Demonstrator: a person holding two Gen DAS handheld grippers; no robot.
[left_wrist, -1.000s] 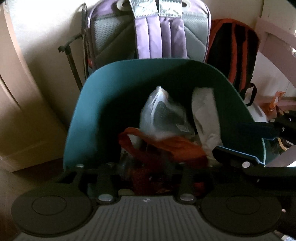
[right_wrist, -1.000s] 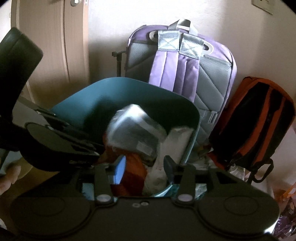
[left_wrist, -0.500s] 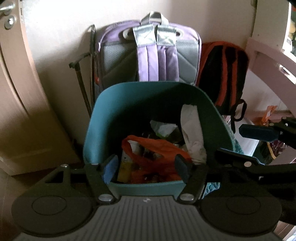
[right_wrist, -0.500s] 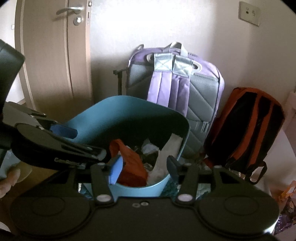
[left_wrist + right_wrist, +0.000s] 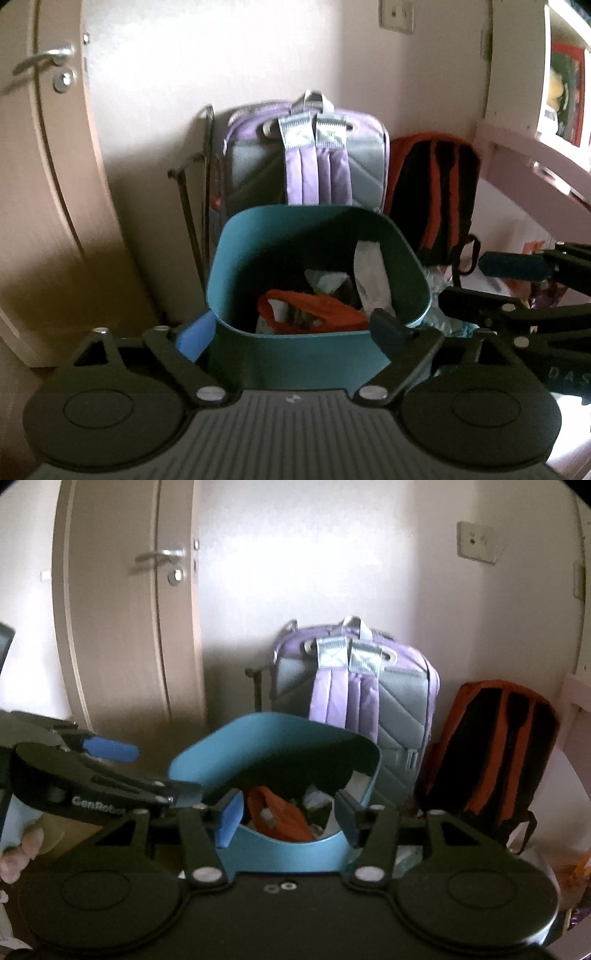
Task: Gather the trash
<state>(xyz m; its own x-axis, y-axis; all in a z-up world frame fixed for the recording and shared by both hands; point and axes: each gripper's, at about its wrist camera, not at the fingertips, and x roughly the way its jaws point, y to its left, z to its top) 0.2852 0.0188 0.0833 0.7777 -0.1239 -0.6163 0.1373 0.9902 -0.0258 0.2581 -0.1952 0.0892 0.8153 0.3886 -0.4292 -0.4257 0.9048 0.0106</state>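
A purple and grey backpack (image 5: 306, 162) leans upright against the wall, with an orange and black backpack (image 5: 436, 192) just beside it. A wooden door (image 5: 122, 602) with a metal handle (image 5: 160, 555) stands nearby, and a wall socket (image 5: 476, 542) sits higher up.

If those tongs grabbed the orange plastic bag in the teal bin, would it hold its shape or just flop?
Probably flop: the orange plastic bag lies crumpled and sagging over the other rubbish in the teal bin, so it looks thin and soft. It is likely light. Its glossy film might slip, so pinching a bunched fold seems safer.
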